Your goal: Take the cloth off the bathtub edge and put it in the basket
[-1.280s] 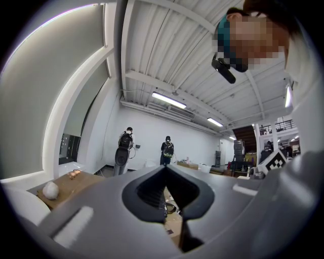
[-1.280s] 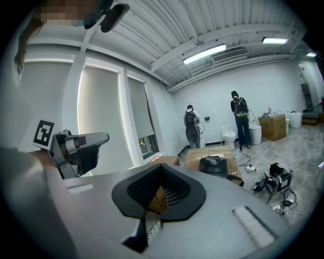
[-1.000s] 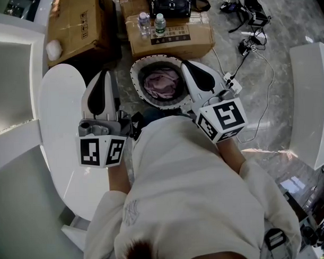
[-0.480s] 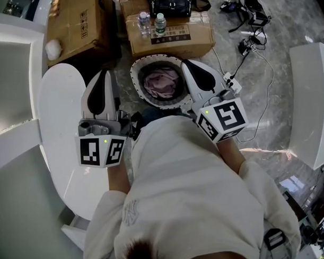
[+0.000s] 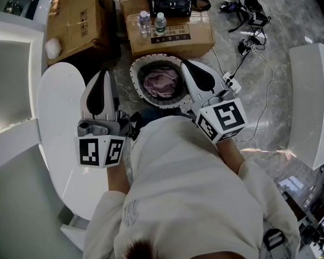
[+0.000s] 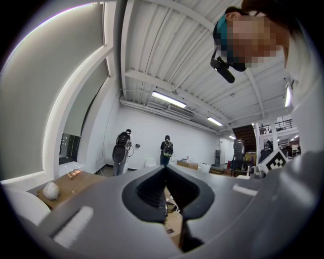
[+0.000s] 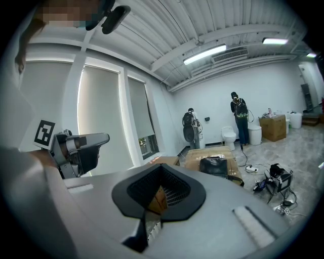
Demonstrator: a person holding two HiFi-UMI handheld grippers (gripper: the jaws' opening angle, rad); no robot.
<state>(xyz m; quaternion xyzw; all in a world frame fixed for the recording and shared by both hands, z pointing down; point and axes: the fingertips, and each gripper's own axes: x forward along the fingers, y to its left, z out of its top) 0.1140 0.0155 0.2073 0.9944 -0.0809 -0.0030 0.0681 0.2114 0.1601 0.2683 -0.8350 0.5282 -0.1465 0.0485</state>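
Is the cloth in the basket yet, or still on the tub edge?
In the basket: the pink cloth lies bunched inside the round basket.

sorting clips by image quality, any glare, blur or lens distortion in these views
Head view: sharp, but the white bathtub edge is washed out, and the cloth in the basket sits in dim light. Left gripper view: heavy fisheye, black corners, bent ceiling beams. Right gripper view: same fisheye, ceiling lamp blown out.

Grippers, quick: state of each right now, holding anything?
left gripper: shut, jaws together, nothing between them.
right gripper: shut, jaws together, nothing between them.
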